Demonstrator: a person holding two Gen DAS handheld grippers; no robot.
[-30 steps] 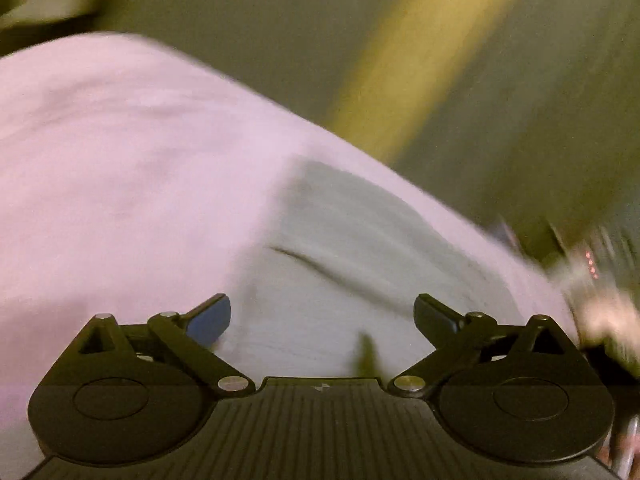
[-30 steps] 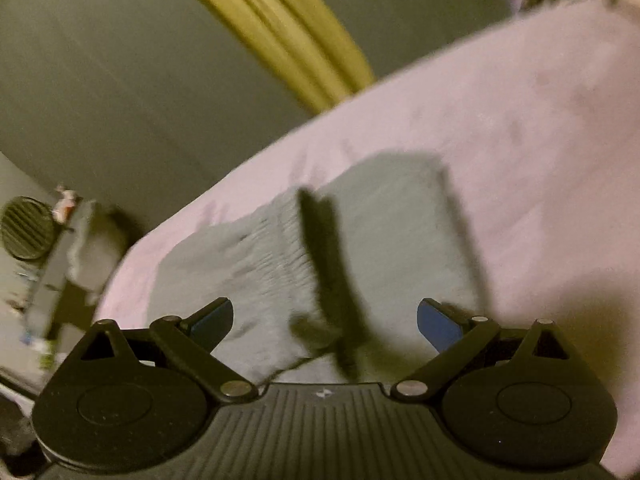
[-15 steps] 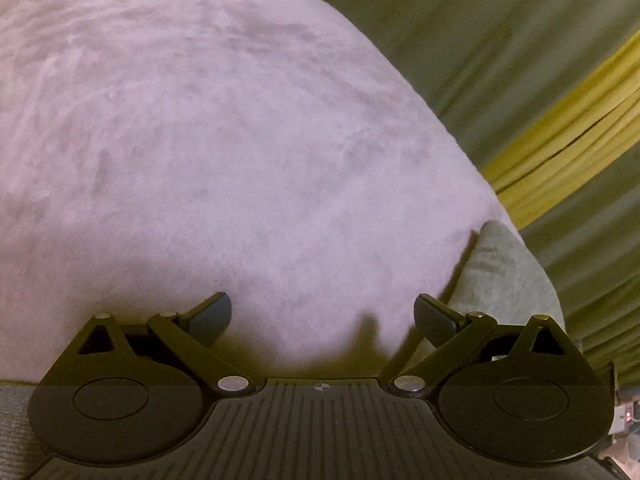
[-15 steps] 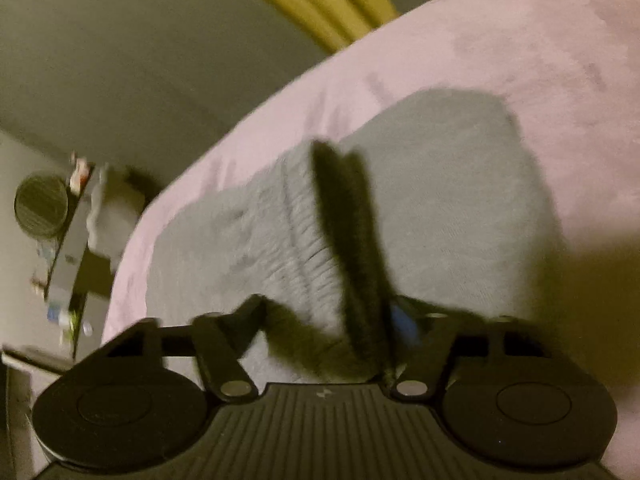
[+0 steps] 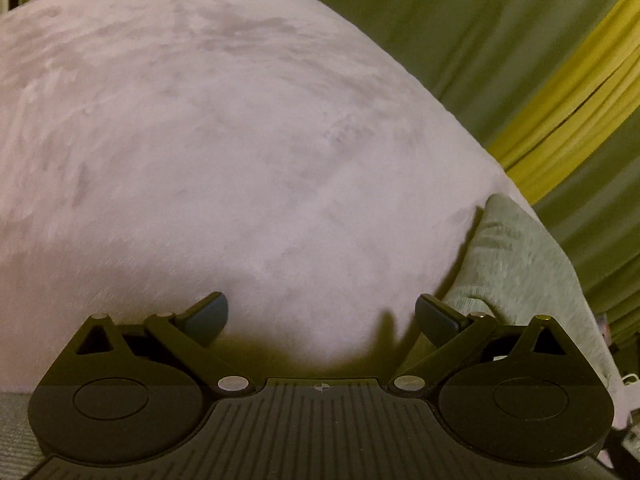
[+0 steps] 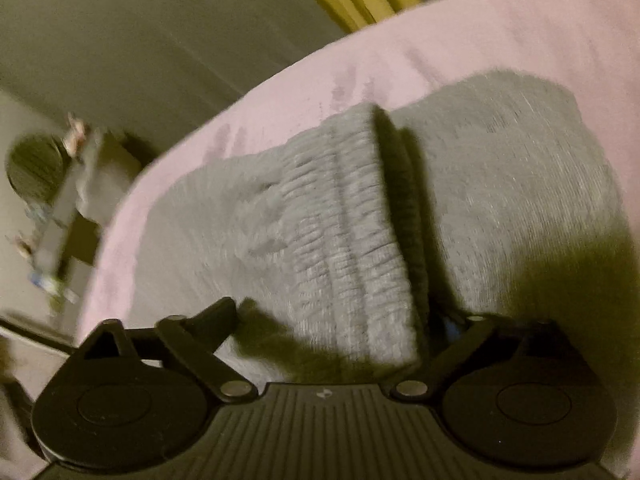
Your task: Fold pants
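The grey pants (image 6: 500, 184) lie folded on a pink plush cover (image 6: 460, 32). Their ribbed waistband (image 6: 344, 224) lies on top, with a dark inner edge along its right side. My right gripper (image 6: 340, 316) is open, low over the pants; the waistband end sits between its fingers and the right fingertip is hidden behind the fabric. In the left wrist view a corner of the pants (image 5: 516, 264) shows at the right. My left gripper (image 5: 322, 314) is open and empty over the bare pink cover (image 5: 220, 140), just left of the pants.
Olive-grey fabric (image 5: 500, 20) with a yellow stripe (image 5: 576, 100) lies beyond the cover's far edge. In the right wrist view a dark shelf with small items (image 6: 60, 208) and a round dark object (image 6: 34, 168) stand at the left, off the cover.
My left gripper swung off the pants to the bare cover and now holds still. My right gripper moved down closer to the waistband, which now lies between its fingers.
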